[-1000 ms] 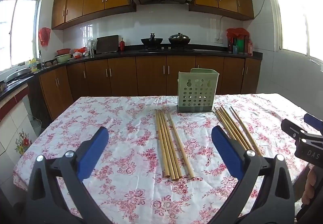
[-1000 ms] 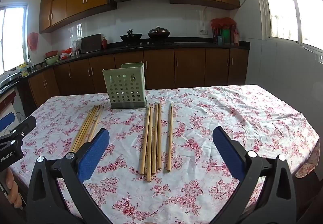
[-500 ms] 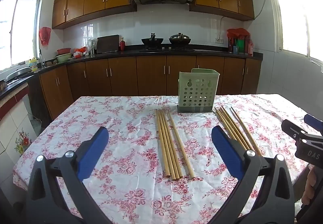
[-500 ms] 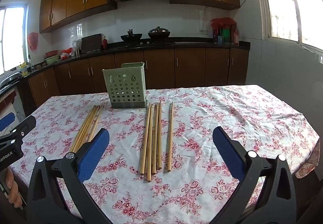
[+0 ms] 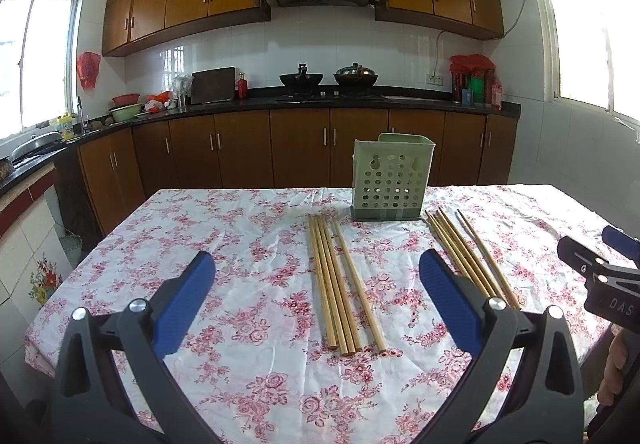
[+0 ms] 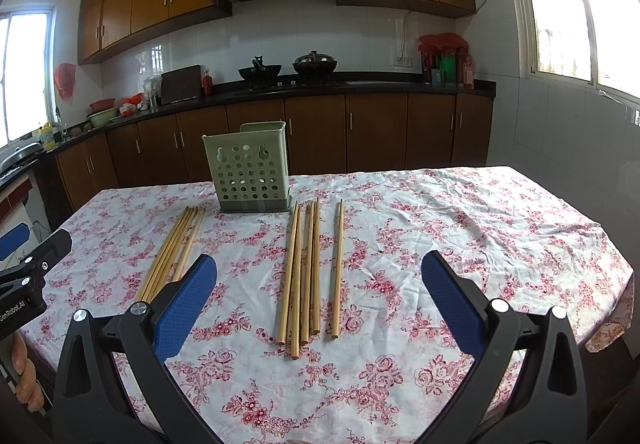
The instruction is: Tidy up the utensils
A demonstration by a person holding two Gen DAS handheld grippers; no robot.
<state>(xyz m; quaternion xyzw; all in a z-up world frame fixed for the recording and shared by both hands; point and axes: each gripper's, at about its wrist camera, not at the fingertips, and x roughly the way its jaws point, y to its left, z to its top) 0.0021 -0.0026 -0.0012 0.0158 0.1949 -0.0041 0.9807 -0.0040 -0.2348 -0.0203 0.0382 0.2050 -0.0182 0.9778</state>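
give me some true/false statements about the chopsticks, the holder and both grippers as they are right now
1. The green holder stands upright on the table. True.
2. The left gripper is shut on a chopstick. False: it is open and holds nothing.
3. The chopsticks lie in two groups, a left group and a right group. True.
4. Several chopsticks already stand in the holder. False: none shows above its rim; all those visible lie flat on the tablecloth.
5. The right gripper is open. True.
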